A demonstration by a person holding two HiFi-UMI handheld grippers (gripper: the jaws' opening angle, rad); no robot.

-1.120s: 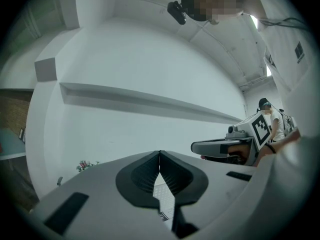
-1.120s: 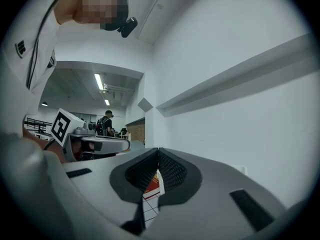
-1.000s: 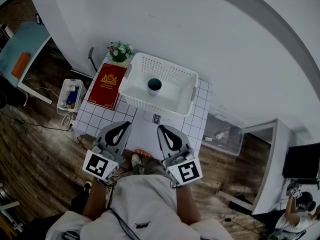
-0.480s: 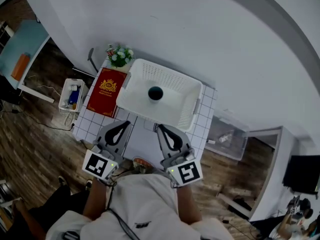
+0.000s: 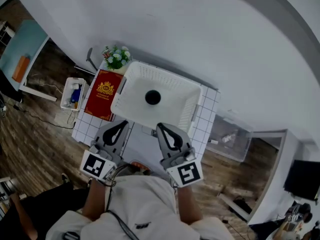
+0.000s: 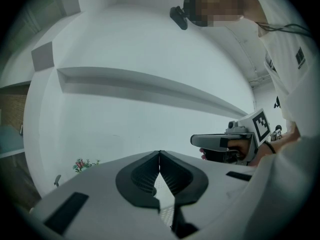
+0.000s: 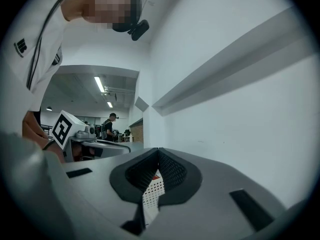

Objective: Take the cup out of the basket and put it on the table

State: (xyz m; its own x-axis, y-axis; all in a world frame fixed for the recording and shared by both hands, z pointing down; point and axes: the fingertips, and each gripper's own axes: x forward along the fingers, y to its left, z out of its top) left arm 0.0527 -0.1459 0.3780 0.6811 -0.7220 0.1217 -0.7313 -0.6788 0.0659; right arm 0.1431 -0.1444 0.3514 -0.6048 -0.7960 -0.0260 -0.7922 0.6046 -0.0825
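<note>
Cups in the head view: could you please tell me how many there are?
1. The dark cup stands near the middle of the white basket on the tiled table. No other shows.

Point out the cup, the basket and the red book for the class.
cup [image 5: 153, 97]: head view, on its dark round top.
basket [image 5: 161, 77]: head view, on its perforated far wall.
red book [image 5: 104, 95]: head view, on the middle of its cover.

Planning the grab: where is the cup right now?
In the head view, the cup sits near the middle of the white basket on the tiled table, with the red book to the basket's left.
</note>
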